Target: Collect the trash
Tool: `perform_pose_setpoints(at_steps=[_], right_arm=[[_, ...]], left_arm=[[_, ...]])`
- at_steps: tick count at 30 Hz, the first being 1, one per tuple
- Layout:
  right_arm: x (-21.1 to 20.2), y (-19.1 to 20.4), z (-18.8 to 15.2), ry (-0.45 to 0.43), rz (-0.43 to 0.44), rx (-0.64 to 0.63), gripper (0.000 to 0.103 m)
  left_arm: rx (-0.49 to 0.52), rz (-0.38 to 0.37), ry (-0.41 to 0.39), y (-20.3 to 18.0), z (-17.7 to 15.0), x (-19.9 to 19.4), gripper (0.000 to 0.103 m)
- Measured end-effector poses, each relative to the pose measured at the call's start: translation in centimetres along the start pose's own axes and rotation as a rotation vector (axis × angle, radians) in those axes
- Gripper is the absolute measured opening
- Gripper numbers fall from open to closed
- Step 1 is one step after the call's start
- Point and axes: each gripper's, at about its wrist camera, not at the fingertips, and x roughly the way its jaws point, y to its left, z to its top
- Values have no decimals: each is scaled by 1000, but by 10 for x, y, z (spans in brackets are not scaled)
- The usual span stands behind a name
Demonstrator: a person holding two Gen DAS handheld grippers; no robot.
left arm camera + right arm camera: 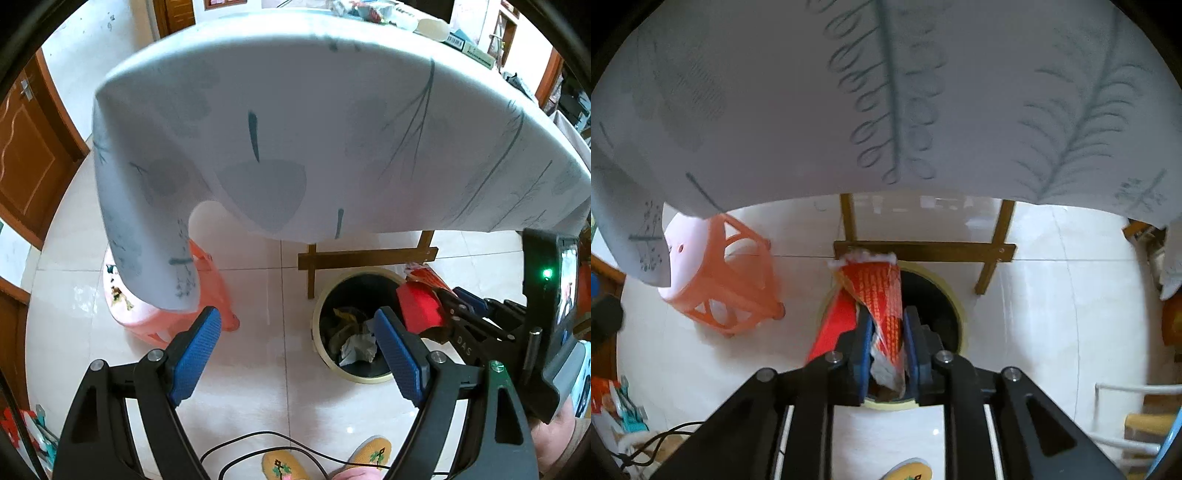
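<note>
Hanging over the trash bin right now is the right gripper, its blue pads parted only a little with a red wrapper sitting between them, the torn white edge of it sticking out past the fingertips; whether the pads are pressing on it or just flanking it, I cannot tell. In the left wrist view that same red wrapper is showing beside the cream rim of the bin, which is standing on the pale tiled floor with crumpled paper and wrappers lying inside it. The left gripper is standing wide open, nothing between its fingers, pointing down at the tiles just left of the bin. A pink plastic stool is sitting off to the left, partly under the hanging printed tablecloth, and a wooden table frame is showing just behind the bin. Two yellow slippers are peeking in at the bottom edge.
</note>
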Motion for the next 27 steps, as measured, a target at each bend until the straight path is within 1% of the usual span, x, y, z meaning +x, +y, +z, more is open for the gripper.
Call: perform_pose_setpoints(at_steps=[6, 9, 12, 14, 16, 17, 18, 20, 23, 27], right_arm=[[-28, -5, -7, -3, 16, 70, 17], [-35, -5, -11, -23, 3, 84, 17], [-33, -7, -12, -24, 1, 93, 17], [-24, -10, -11, -9, 6, 111, 18], [-13, -15, -8, 18, 10, 133, 28], [-6, -19, -6, 38, 23, 156, 40], [0, -22, -4, 54, 36, 178, 49], [8, -27, 0, 73, 54, 205, 50], [12, -30, 7, 79, 48, 223, 50], [6, -29, 13, 71, 46, 225, 50]], left_arm=[[28, -12, -16, 8, 4, -20, 84], [25, -17, -29, 13, 2, -26, 84], [17, -22, -24, 18, -2, -28, 84], [11, -23, -18, 20, -7, -27, 84], [7, -20, -8, 22, -13, -22, 84], [6, -17, -1, 21, -14, -19, 84], [3, -14, 7, 22, -17, -16, 84], [-8, -11, 16, 24, -18, -15, 84], [-29, -8, 18, 29, -19, -17, 84], [-44, -6, 16, 34, -16, -24, 84]])
